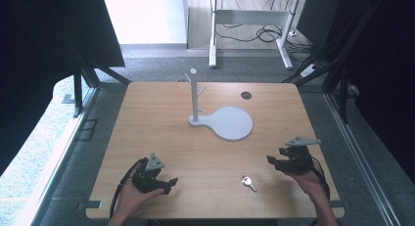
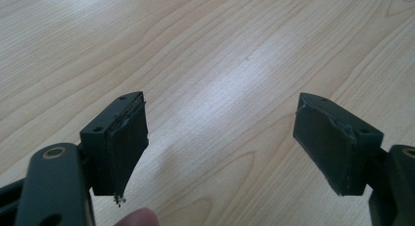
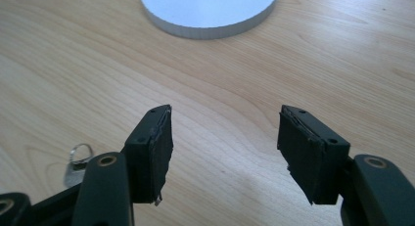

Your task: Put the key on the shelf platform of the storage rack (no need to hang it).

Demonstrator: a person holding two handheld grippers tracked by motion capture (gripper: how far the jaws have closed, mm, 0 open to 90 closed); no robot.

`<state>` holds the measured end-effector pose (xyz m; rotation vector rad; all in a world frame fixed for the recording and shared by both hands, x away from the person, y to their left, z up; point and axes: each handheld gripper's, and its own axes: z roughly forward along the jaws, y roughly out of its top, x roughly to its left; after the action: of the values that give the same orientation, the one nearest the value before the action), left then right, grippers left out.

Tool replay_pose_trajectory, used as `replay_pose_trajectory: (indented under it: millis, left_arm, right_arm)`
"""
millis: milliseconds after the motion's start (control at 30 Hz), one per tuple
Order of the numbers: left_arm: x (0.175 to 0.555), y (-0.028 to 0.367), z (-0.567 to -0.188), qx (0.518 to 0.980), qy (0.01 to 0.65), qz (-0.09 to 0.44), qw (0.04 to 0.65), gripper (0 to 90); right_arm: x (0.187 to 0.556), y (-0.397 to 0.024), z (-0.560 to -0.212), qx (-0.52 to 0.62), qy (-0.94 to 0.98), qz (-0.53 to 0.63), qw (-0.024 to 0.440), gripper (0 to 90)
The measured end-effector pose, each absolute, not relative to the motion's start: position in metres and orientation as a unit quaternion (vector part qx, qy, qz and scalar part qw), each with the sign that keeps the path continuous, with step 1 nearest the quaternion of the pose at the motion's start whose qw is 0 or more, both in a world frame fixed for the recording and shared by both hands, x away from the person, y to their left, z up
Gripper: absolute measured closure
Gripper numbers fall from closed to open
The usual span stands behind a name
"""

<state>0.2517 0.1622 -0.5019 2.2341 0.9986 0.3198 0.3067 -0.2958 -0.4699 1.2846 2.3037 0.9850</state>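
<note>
I am holding my left gripper (image 1: pixel 172 182) at lower left and my right gripper (image 1: pixel 270 160) at lower right, jaws apart and empty. The key (image 1: pixel 248 183) is lying between them, lower centre. The white stand (image 1: pixel 230 123) is sitting mid-frame.

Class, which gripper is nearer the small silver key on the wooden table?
Right. The right gripper hovers just right of the small silver key; the left gripper sits farther away on its left.

Shiny metal key (image 1: pixel 248 183); smooth wood table (image 1: pixel 161 128)
</note>
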Motion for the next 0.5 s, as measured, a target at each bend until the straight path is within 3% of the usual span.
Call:
replay_pose_trajectory:
  millis: [500]
  left_arm:
    - [0.247, 0.16, -0.501, 0.854, 0.379, 0.122, 0.335, 20.9]
  right_arm:
    - [0.317, -0.252, -0.444, 0.401, 0.86, 0.289, 0.13, 40.7]
